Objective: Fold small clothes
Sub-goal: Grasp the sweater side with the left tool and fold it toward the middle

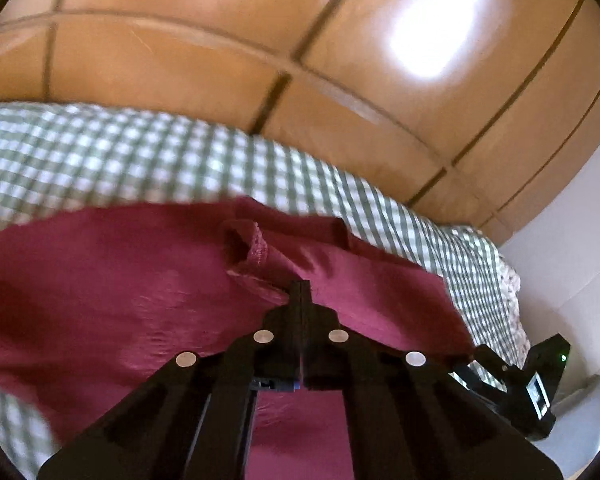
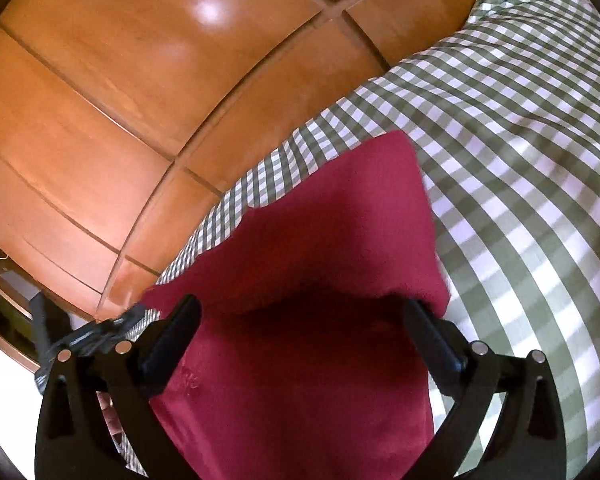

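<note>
1. The dark red garment (image 2: 320, 248) lies spread on the green-and-white checked bedcover (image 2: 520, 140), with one edge rolled up into a small open fold (seen in the left wrist view).
2. The left gripper (image 1: 301, 292) has its jaws pinched together on that raised edge of the garment.
3. The right gripper (image 2: 300, 320) hangs over the cloth with its jaws spread wide, holding nothing.
4. Behind the bed stands a glossy brown wooden wardrobe (image 2: 120, 80).
</note>
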A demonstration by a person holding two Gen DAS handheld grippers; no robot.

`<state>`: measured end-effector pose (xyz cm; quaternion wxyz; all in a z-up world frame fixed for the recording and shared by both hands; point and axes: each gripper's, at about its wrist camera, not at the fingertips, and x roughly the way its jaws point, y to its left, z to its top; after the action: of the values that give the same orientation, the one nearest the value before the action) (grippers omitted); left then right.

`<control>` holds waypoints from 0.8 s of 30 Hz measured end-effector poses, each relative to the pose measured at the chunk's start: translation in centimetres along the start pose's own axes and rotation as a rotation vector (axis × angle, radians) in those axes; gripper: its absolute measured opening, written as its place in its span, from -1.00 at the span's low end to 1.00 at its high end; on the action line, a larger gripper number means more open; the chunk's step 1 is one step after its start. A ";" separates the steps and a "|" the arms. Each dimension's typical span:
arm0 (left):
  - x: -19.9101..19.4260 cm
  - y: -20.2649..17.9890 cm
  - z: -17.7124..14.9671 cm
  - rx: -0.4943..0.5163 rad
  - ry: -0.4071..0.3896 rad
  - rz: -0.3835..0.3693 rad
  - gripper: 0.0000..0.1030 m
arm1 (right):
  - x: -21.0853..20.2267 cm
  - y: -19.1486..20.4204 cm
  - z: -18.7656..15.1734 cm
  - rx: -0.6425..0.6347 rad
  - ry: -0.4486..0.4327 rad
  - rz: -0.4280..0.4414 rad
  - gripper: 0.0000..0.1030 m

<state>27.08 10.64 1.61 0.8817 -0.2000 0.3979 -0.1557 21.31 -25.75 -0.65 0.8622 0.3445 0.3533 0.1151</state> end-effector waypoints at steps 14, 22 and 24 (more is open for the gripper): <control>-0.9 5.4 -4.6 0.042 0.052 0.193 -1.00 | -0.9 5.1 -4.0 -0.218 0.231 0.030 0.95; -0.7 5.9 -6.6 0.060 0.058 0.246 -1.00 | 2.8 7.5 -0.9 -0.355 0.113 -0.232 0.95; -1.0 6.5 -6.7 0.038 0.064 0.320 -1.00 | 5.2 6.4 -0.6 -0.358 0.137 -0.312 0.93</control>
<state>22.08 15.22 -4.86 0.8858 -0.1123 0.4495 -0.0270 24.97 -18.43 0.55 0.8907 0.1189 0.4340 0.0643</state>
